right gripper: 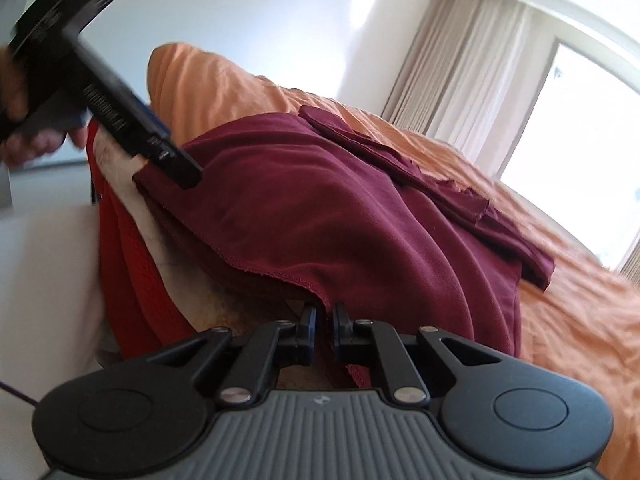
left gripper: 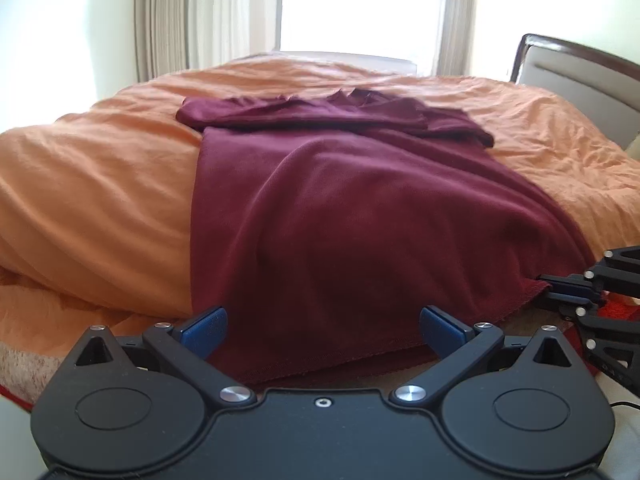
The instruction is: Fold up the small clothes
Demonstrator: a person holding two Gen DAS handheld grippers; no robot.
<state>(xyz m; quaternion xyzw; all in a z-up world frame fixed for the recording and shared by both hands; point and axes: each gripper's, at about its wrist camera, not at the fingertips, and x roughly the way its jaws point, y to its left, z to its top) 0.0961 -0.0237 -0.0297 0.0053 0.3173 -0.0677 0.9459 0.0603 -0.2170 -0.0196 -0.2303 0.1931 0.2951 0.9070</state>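
Step in hand: the near hem of a dark red shirt (left gripper: 340, 208) is being taken up for a fold away from the bed edge. The shirt is spread on an orange duvet (left gripper: 92, 184) on the bed, sleeves already laid across the chest toward 12 o'clock, hem hanging over the near edge at 6 o'clock.

Right tongs (right gripper: 323, 316): drawn nearly together, with the hem corner pinched between the blue pads; judged clamped on the shirt. In the left wrist view they are seen at 3 o'clock, touching the hem corner (left gripper: 536, 286).

Left tongs (left gripper: 322, 330): wide apart, nothing held, with the hem lying between and just beyond the pads. From the right wrist view a finger tip (right gripper: 188, 172) is seen resting on or just above the other hem corner; contact cannot be told.

Next move, as judged: the left tongs need closing on that corner, then both corners lifted together and carried toward 12 o'clock. An uneven lift would likely skew the fold.
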